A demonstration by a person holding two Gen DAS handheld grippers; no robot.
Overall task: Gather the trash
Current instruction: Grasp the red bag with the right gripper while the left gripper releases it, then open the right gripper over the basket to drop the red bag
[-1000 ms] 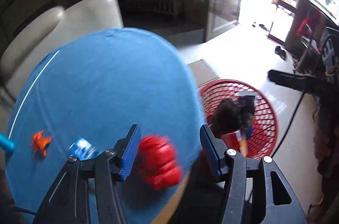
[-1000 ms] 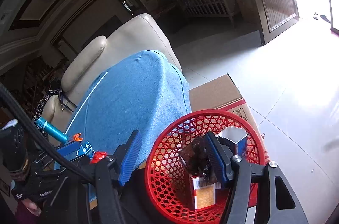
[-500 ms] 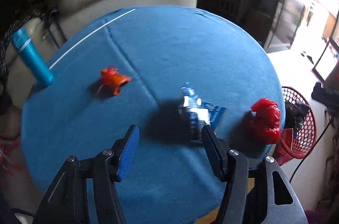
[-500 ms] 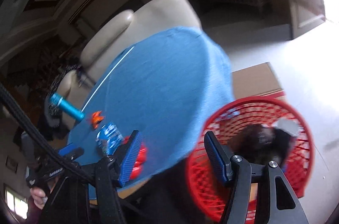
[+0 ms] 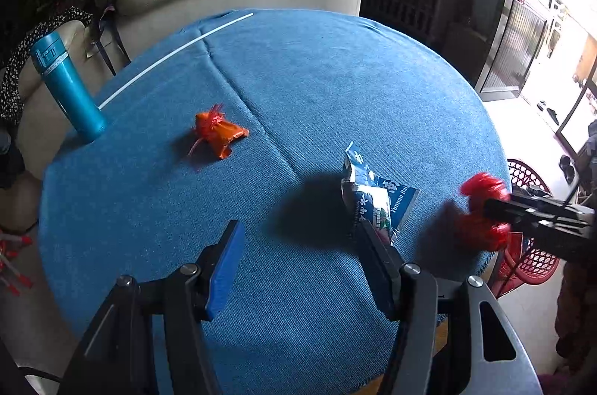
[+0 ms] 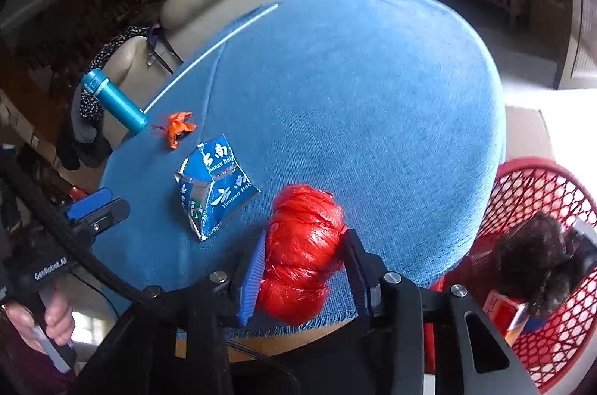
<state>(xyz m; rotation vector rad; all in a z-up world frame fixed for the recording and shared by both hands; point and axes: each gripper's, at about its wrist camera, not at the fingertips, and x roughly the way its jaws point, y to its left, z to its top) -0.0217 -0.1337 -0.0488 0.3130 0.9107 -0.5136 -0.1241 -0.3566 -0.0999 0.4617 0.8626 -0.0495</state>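
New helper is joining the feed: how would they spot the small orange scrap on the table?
Find the round table under the blue cloth. Near the upright teal bottle lies the orange wrapper, small and twisted, far smaller than the blue-white packet and the red bundle.

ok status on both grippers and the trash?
Right gripper shut on red bag at table edge. Left gripper open, over blue packet. Orange wrapper still out. Basket beside table, path clear.
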